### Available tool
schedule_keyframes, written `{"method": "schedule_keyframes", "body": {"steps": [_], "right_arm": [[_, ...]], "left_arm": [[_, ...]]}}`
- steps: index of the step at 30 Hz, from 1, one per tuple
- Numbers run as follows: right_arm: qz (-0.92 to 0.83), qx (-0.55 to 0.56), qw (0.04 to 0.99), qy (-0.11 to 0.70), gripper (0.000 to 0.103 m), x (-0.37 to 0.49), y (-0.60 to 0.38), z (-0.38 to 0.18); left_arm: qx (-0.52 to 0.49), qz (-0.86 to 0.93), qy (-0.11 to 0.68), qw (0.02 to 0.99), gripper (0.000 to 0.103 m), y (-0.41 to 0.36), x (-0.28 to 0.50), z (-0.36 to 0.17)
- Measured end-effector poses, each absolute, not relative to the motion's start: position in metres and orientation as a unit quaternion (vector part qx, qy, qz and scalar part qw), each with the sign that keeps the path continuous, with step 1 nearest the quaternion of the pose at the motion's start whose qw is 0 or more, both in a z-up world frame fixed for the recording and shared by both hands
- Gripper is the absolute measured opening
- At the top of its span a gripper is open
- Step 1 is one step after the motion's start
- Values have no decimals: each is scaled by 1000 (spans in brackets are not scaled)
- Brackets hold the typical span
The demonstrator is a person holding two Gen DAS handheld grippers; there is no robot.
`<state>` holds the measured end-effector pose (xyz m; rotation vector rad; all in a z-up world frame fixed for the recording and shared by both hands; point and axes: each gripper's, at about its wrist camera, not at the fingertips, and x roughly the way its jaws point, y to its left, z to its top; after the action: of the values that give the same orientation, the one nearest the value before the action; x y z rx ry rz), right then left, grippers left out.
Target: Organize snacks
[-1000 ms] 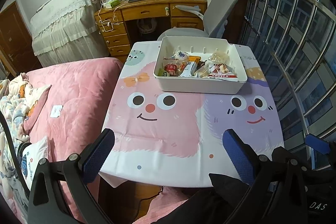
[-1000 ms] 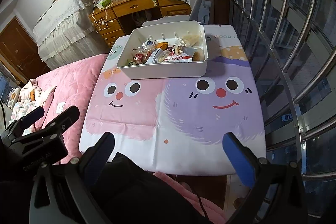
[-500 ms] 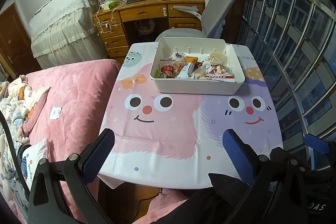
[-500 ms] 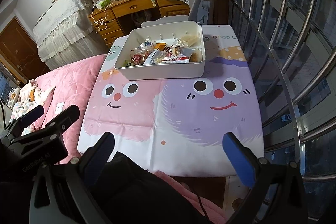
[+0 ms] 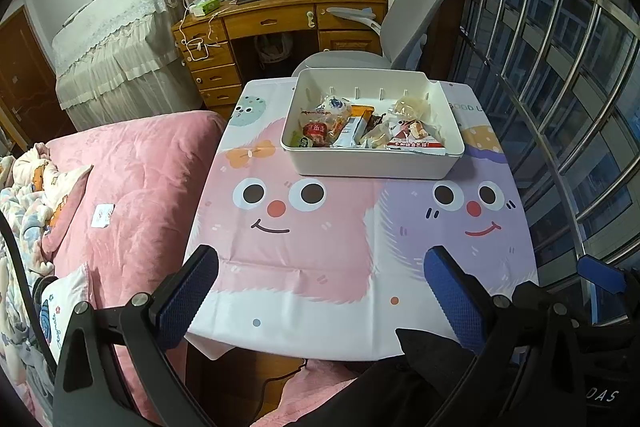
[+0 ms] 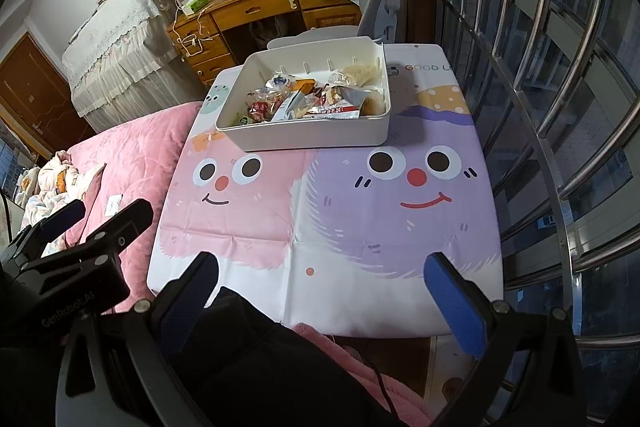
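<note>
A white plastic bin [image 5: 372,163] [image 6: 316,137] stands at the far side of the small table and holds several wrapped snacks [image 5: 360,129] [image 6: 304,99]. My left gripper [image 5: 320,291] hangs open over the table's near edge with nothing between its blue pads, well short of the bin. My right gripper [image 6: 320,295] is open too, empty, above the near edge further right. The left gripper's body [image 6: 80,239] shows at the left of the right wrist view. A blue tip of the right gripper [image 5: 600,273] peeks in at the right of the left wrist view.
The table wears a cartoon-face cloth [image 5: 360,227] [image 6: 328,207]. A pink bed [image 5: 132,179] adjoins its left side, a barred window [image 5: 560,67] its right. Behind the bin stand a grey office chair [image 5: 404,23] and a cluttered wooden desk [image 5: 276,19]. Dark fabric [image 6: 260,367] lies below the grippers.
Both grippers have drifted slightly back and up from the table, so the bin sits a little farther up in each view. Jaws stay open and empty.
</note>
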<state>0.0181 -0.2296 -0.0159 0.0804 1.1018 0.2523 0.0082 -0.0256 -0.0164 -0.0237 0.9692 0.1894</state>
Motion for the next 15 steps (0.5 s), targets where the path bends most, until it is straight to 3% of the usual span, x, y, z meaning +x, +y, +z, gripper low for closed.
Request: {"method": "schedule_keyframes", "body": {"steps": [15], "right_arm": [[121, 37, 843, 524, 103, 19, -232, -18]], "left_arm": [[-13, 88, 469, 879, 102, -27, 10, -19]]}}
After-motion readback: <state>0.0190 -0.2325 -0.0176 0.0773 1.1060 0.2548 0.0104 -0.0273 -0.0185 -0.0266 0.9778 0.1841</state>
